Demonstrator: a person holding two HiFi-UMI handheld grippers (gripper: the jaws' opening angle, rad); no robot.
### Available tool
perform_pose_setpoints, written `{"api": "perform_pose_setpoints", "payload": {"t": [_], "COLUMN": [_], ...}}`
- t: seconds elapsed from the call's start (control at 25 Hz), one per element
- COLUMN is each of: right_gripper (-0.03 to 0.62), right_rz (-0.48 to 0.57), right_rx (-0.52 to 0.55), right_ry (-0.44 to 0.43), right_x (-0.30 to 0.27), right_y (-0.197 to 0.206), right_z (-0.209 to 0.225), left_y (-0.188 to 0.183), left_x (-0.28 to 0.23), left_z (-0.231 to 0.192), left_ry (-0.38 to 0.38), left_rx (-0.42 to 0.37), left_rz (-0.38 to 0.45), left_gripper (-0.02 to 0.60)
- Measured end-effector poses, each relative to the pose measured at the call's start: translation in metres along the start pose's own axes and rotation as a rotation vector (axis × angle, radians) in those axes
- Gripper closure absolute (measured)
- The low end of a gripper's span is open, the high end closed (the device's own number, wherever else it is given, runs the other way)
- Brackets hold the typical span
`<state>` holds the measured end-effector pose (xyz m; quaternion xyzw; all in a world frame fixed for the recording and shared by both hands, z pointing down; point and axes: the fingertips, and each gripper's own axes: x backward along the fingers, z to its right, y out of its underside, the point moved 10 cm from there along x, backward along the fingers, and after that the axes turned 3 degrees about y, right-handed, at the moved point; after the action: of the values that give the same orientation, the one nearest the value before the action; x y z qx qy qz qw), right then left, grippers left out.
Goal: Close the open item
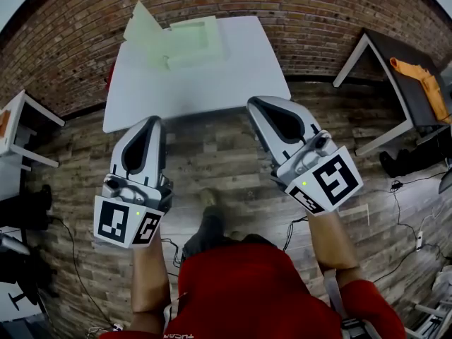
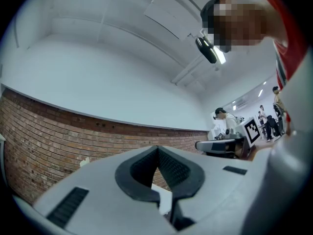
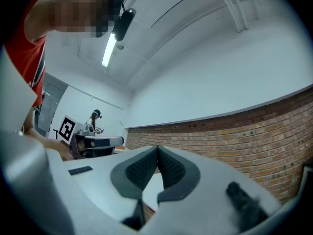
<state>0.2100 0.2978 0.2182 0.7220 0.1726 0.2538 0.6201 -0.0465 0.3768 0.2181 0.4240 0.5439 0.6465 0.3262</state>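
Head view: open box (image 1: pixel 189 39) at upper centre, on the counter (image 1: pixel 247 76).
Left hand-held gripper (image 1: pixel 153 121) and right hand-held gripper (image 1: pixel 254 104) pressed together, empty; nudging the flap (image 1: pixel 143 21) may slide the light box away.

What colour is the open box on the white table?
The box is pale green, seen best in the head view.

You get bright, even light; a ceiling lamp (image 3: pixel 109 50) glows overhead. Fisheye bends every edge, corners go black, and the desk (image 1: pixel 247 76) looks washed out.
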Motion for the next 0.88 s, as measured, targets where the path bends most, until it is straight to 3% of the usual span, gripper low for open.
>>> {"api": "perform_pose_setpoints", "payload": {"t": [0.88], "right_gripper": [0.563], "right_rz": [-0.076], "right_rx": [0.027], "right_ry": [0.032], "right_x": [-0.181], "right_y": [0.039], "right_z": [0.066], "left_y": [0.04], "left_x": [-0.098], "left_z": [-0.177], "left_ry": [0.003], "left_rx": [-0.006], "left_rz": [-0.033], "left_gripper": [0.569]}}
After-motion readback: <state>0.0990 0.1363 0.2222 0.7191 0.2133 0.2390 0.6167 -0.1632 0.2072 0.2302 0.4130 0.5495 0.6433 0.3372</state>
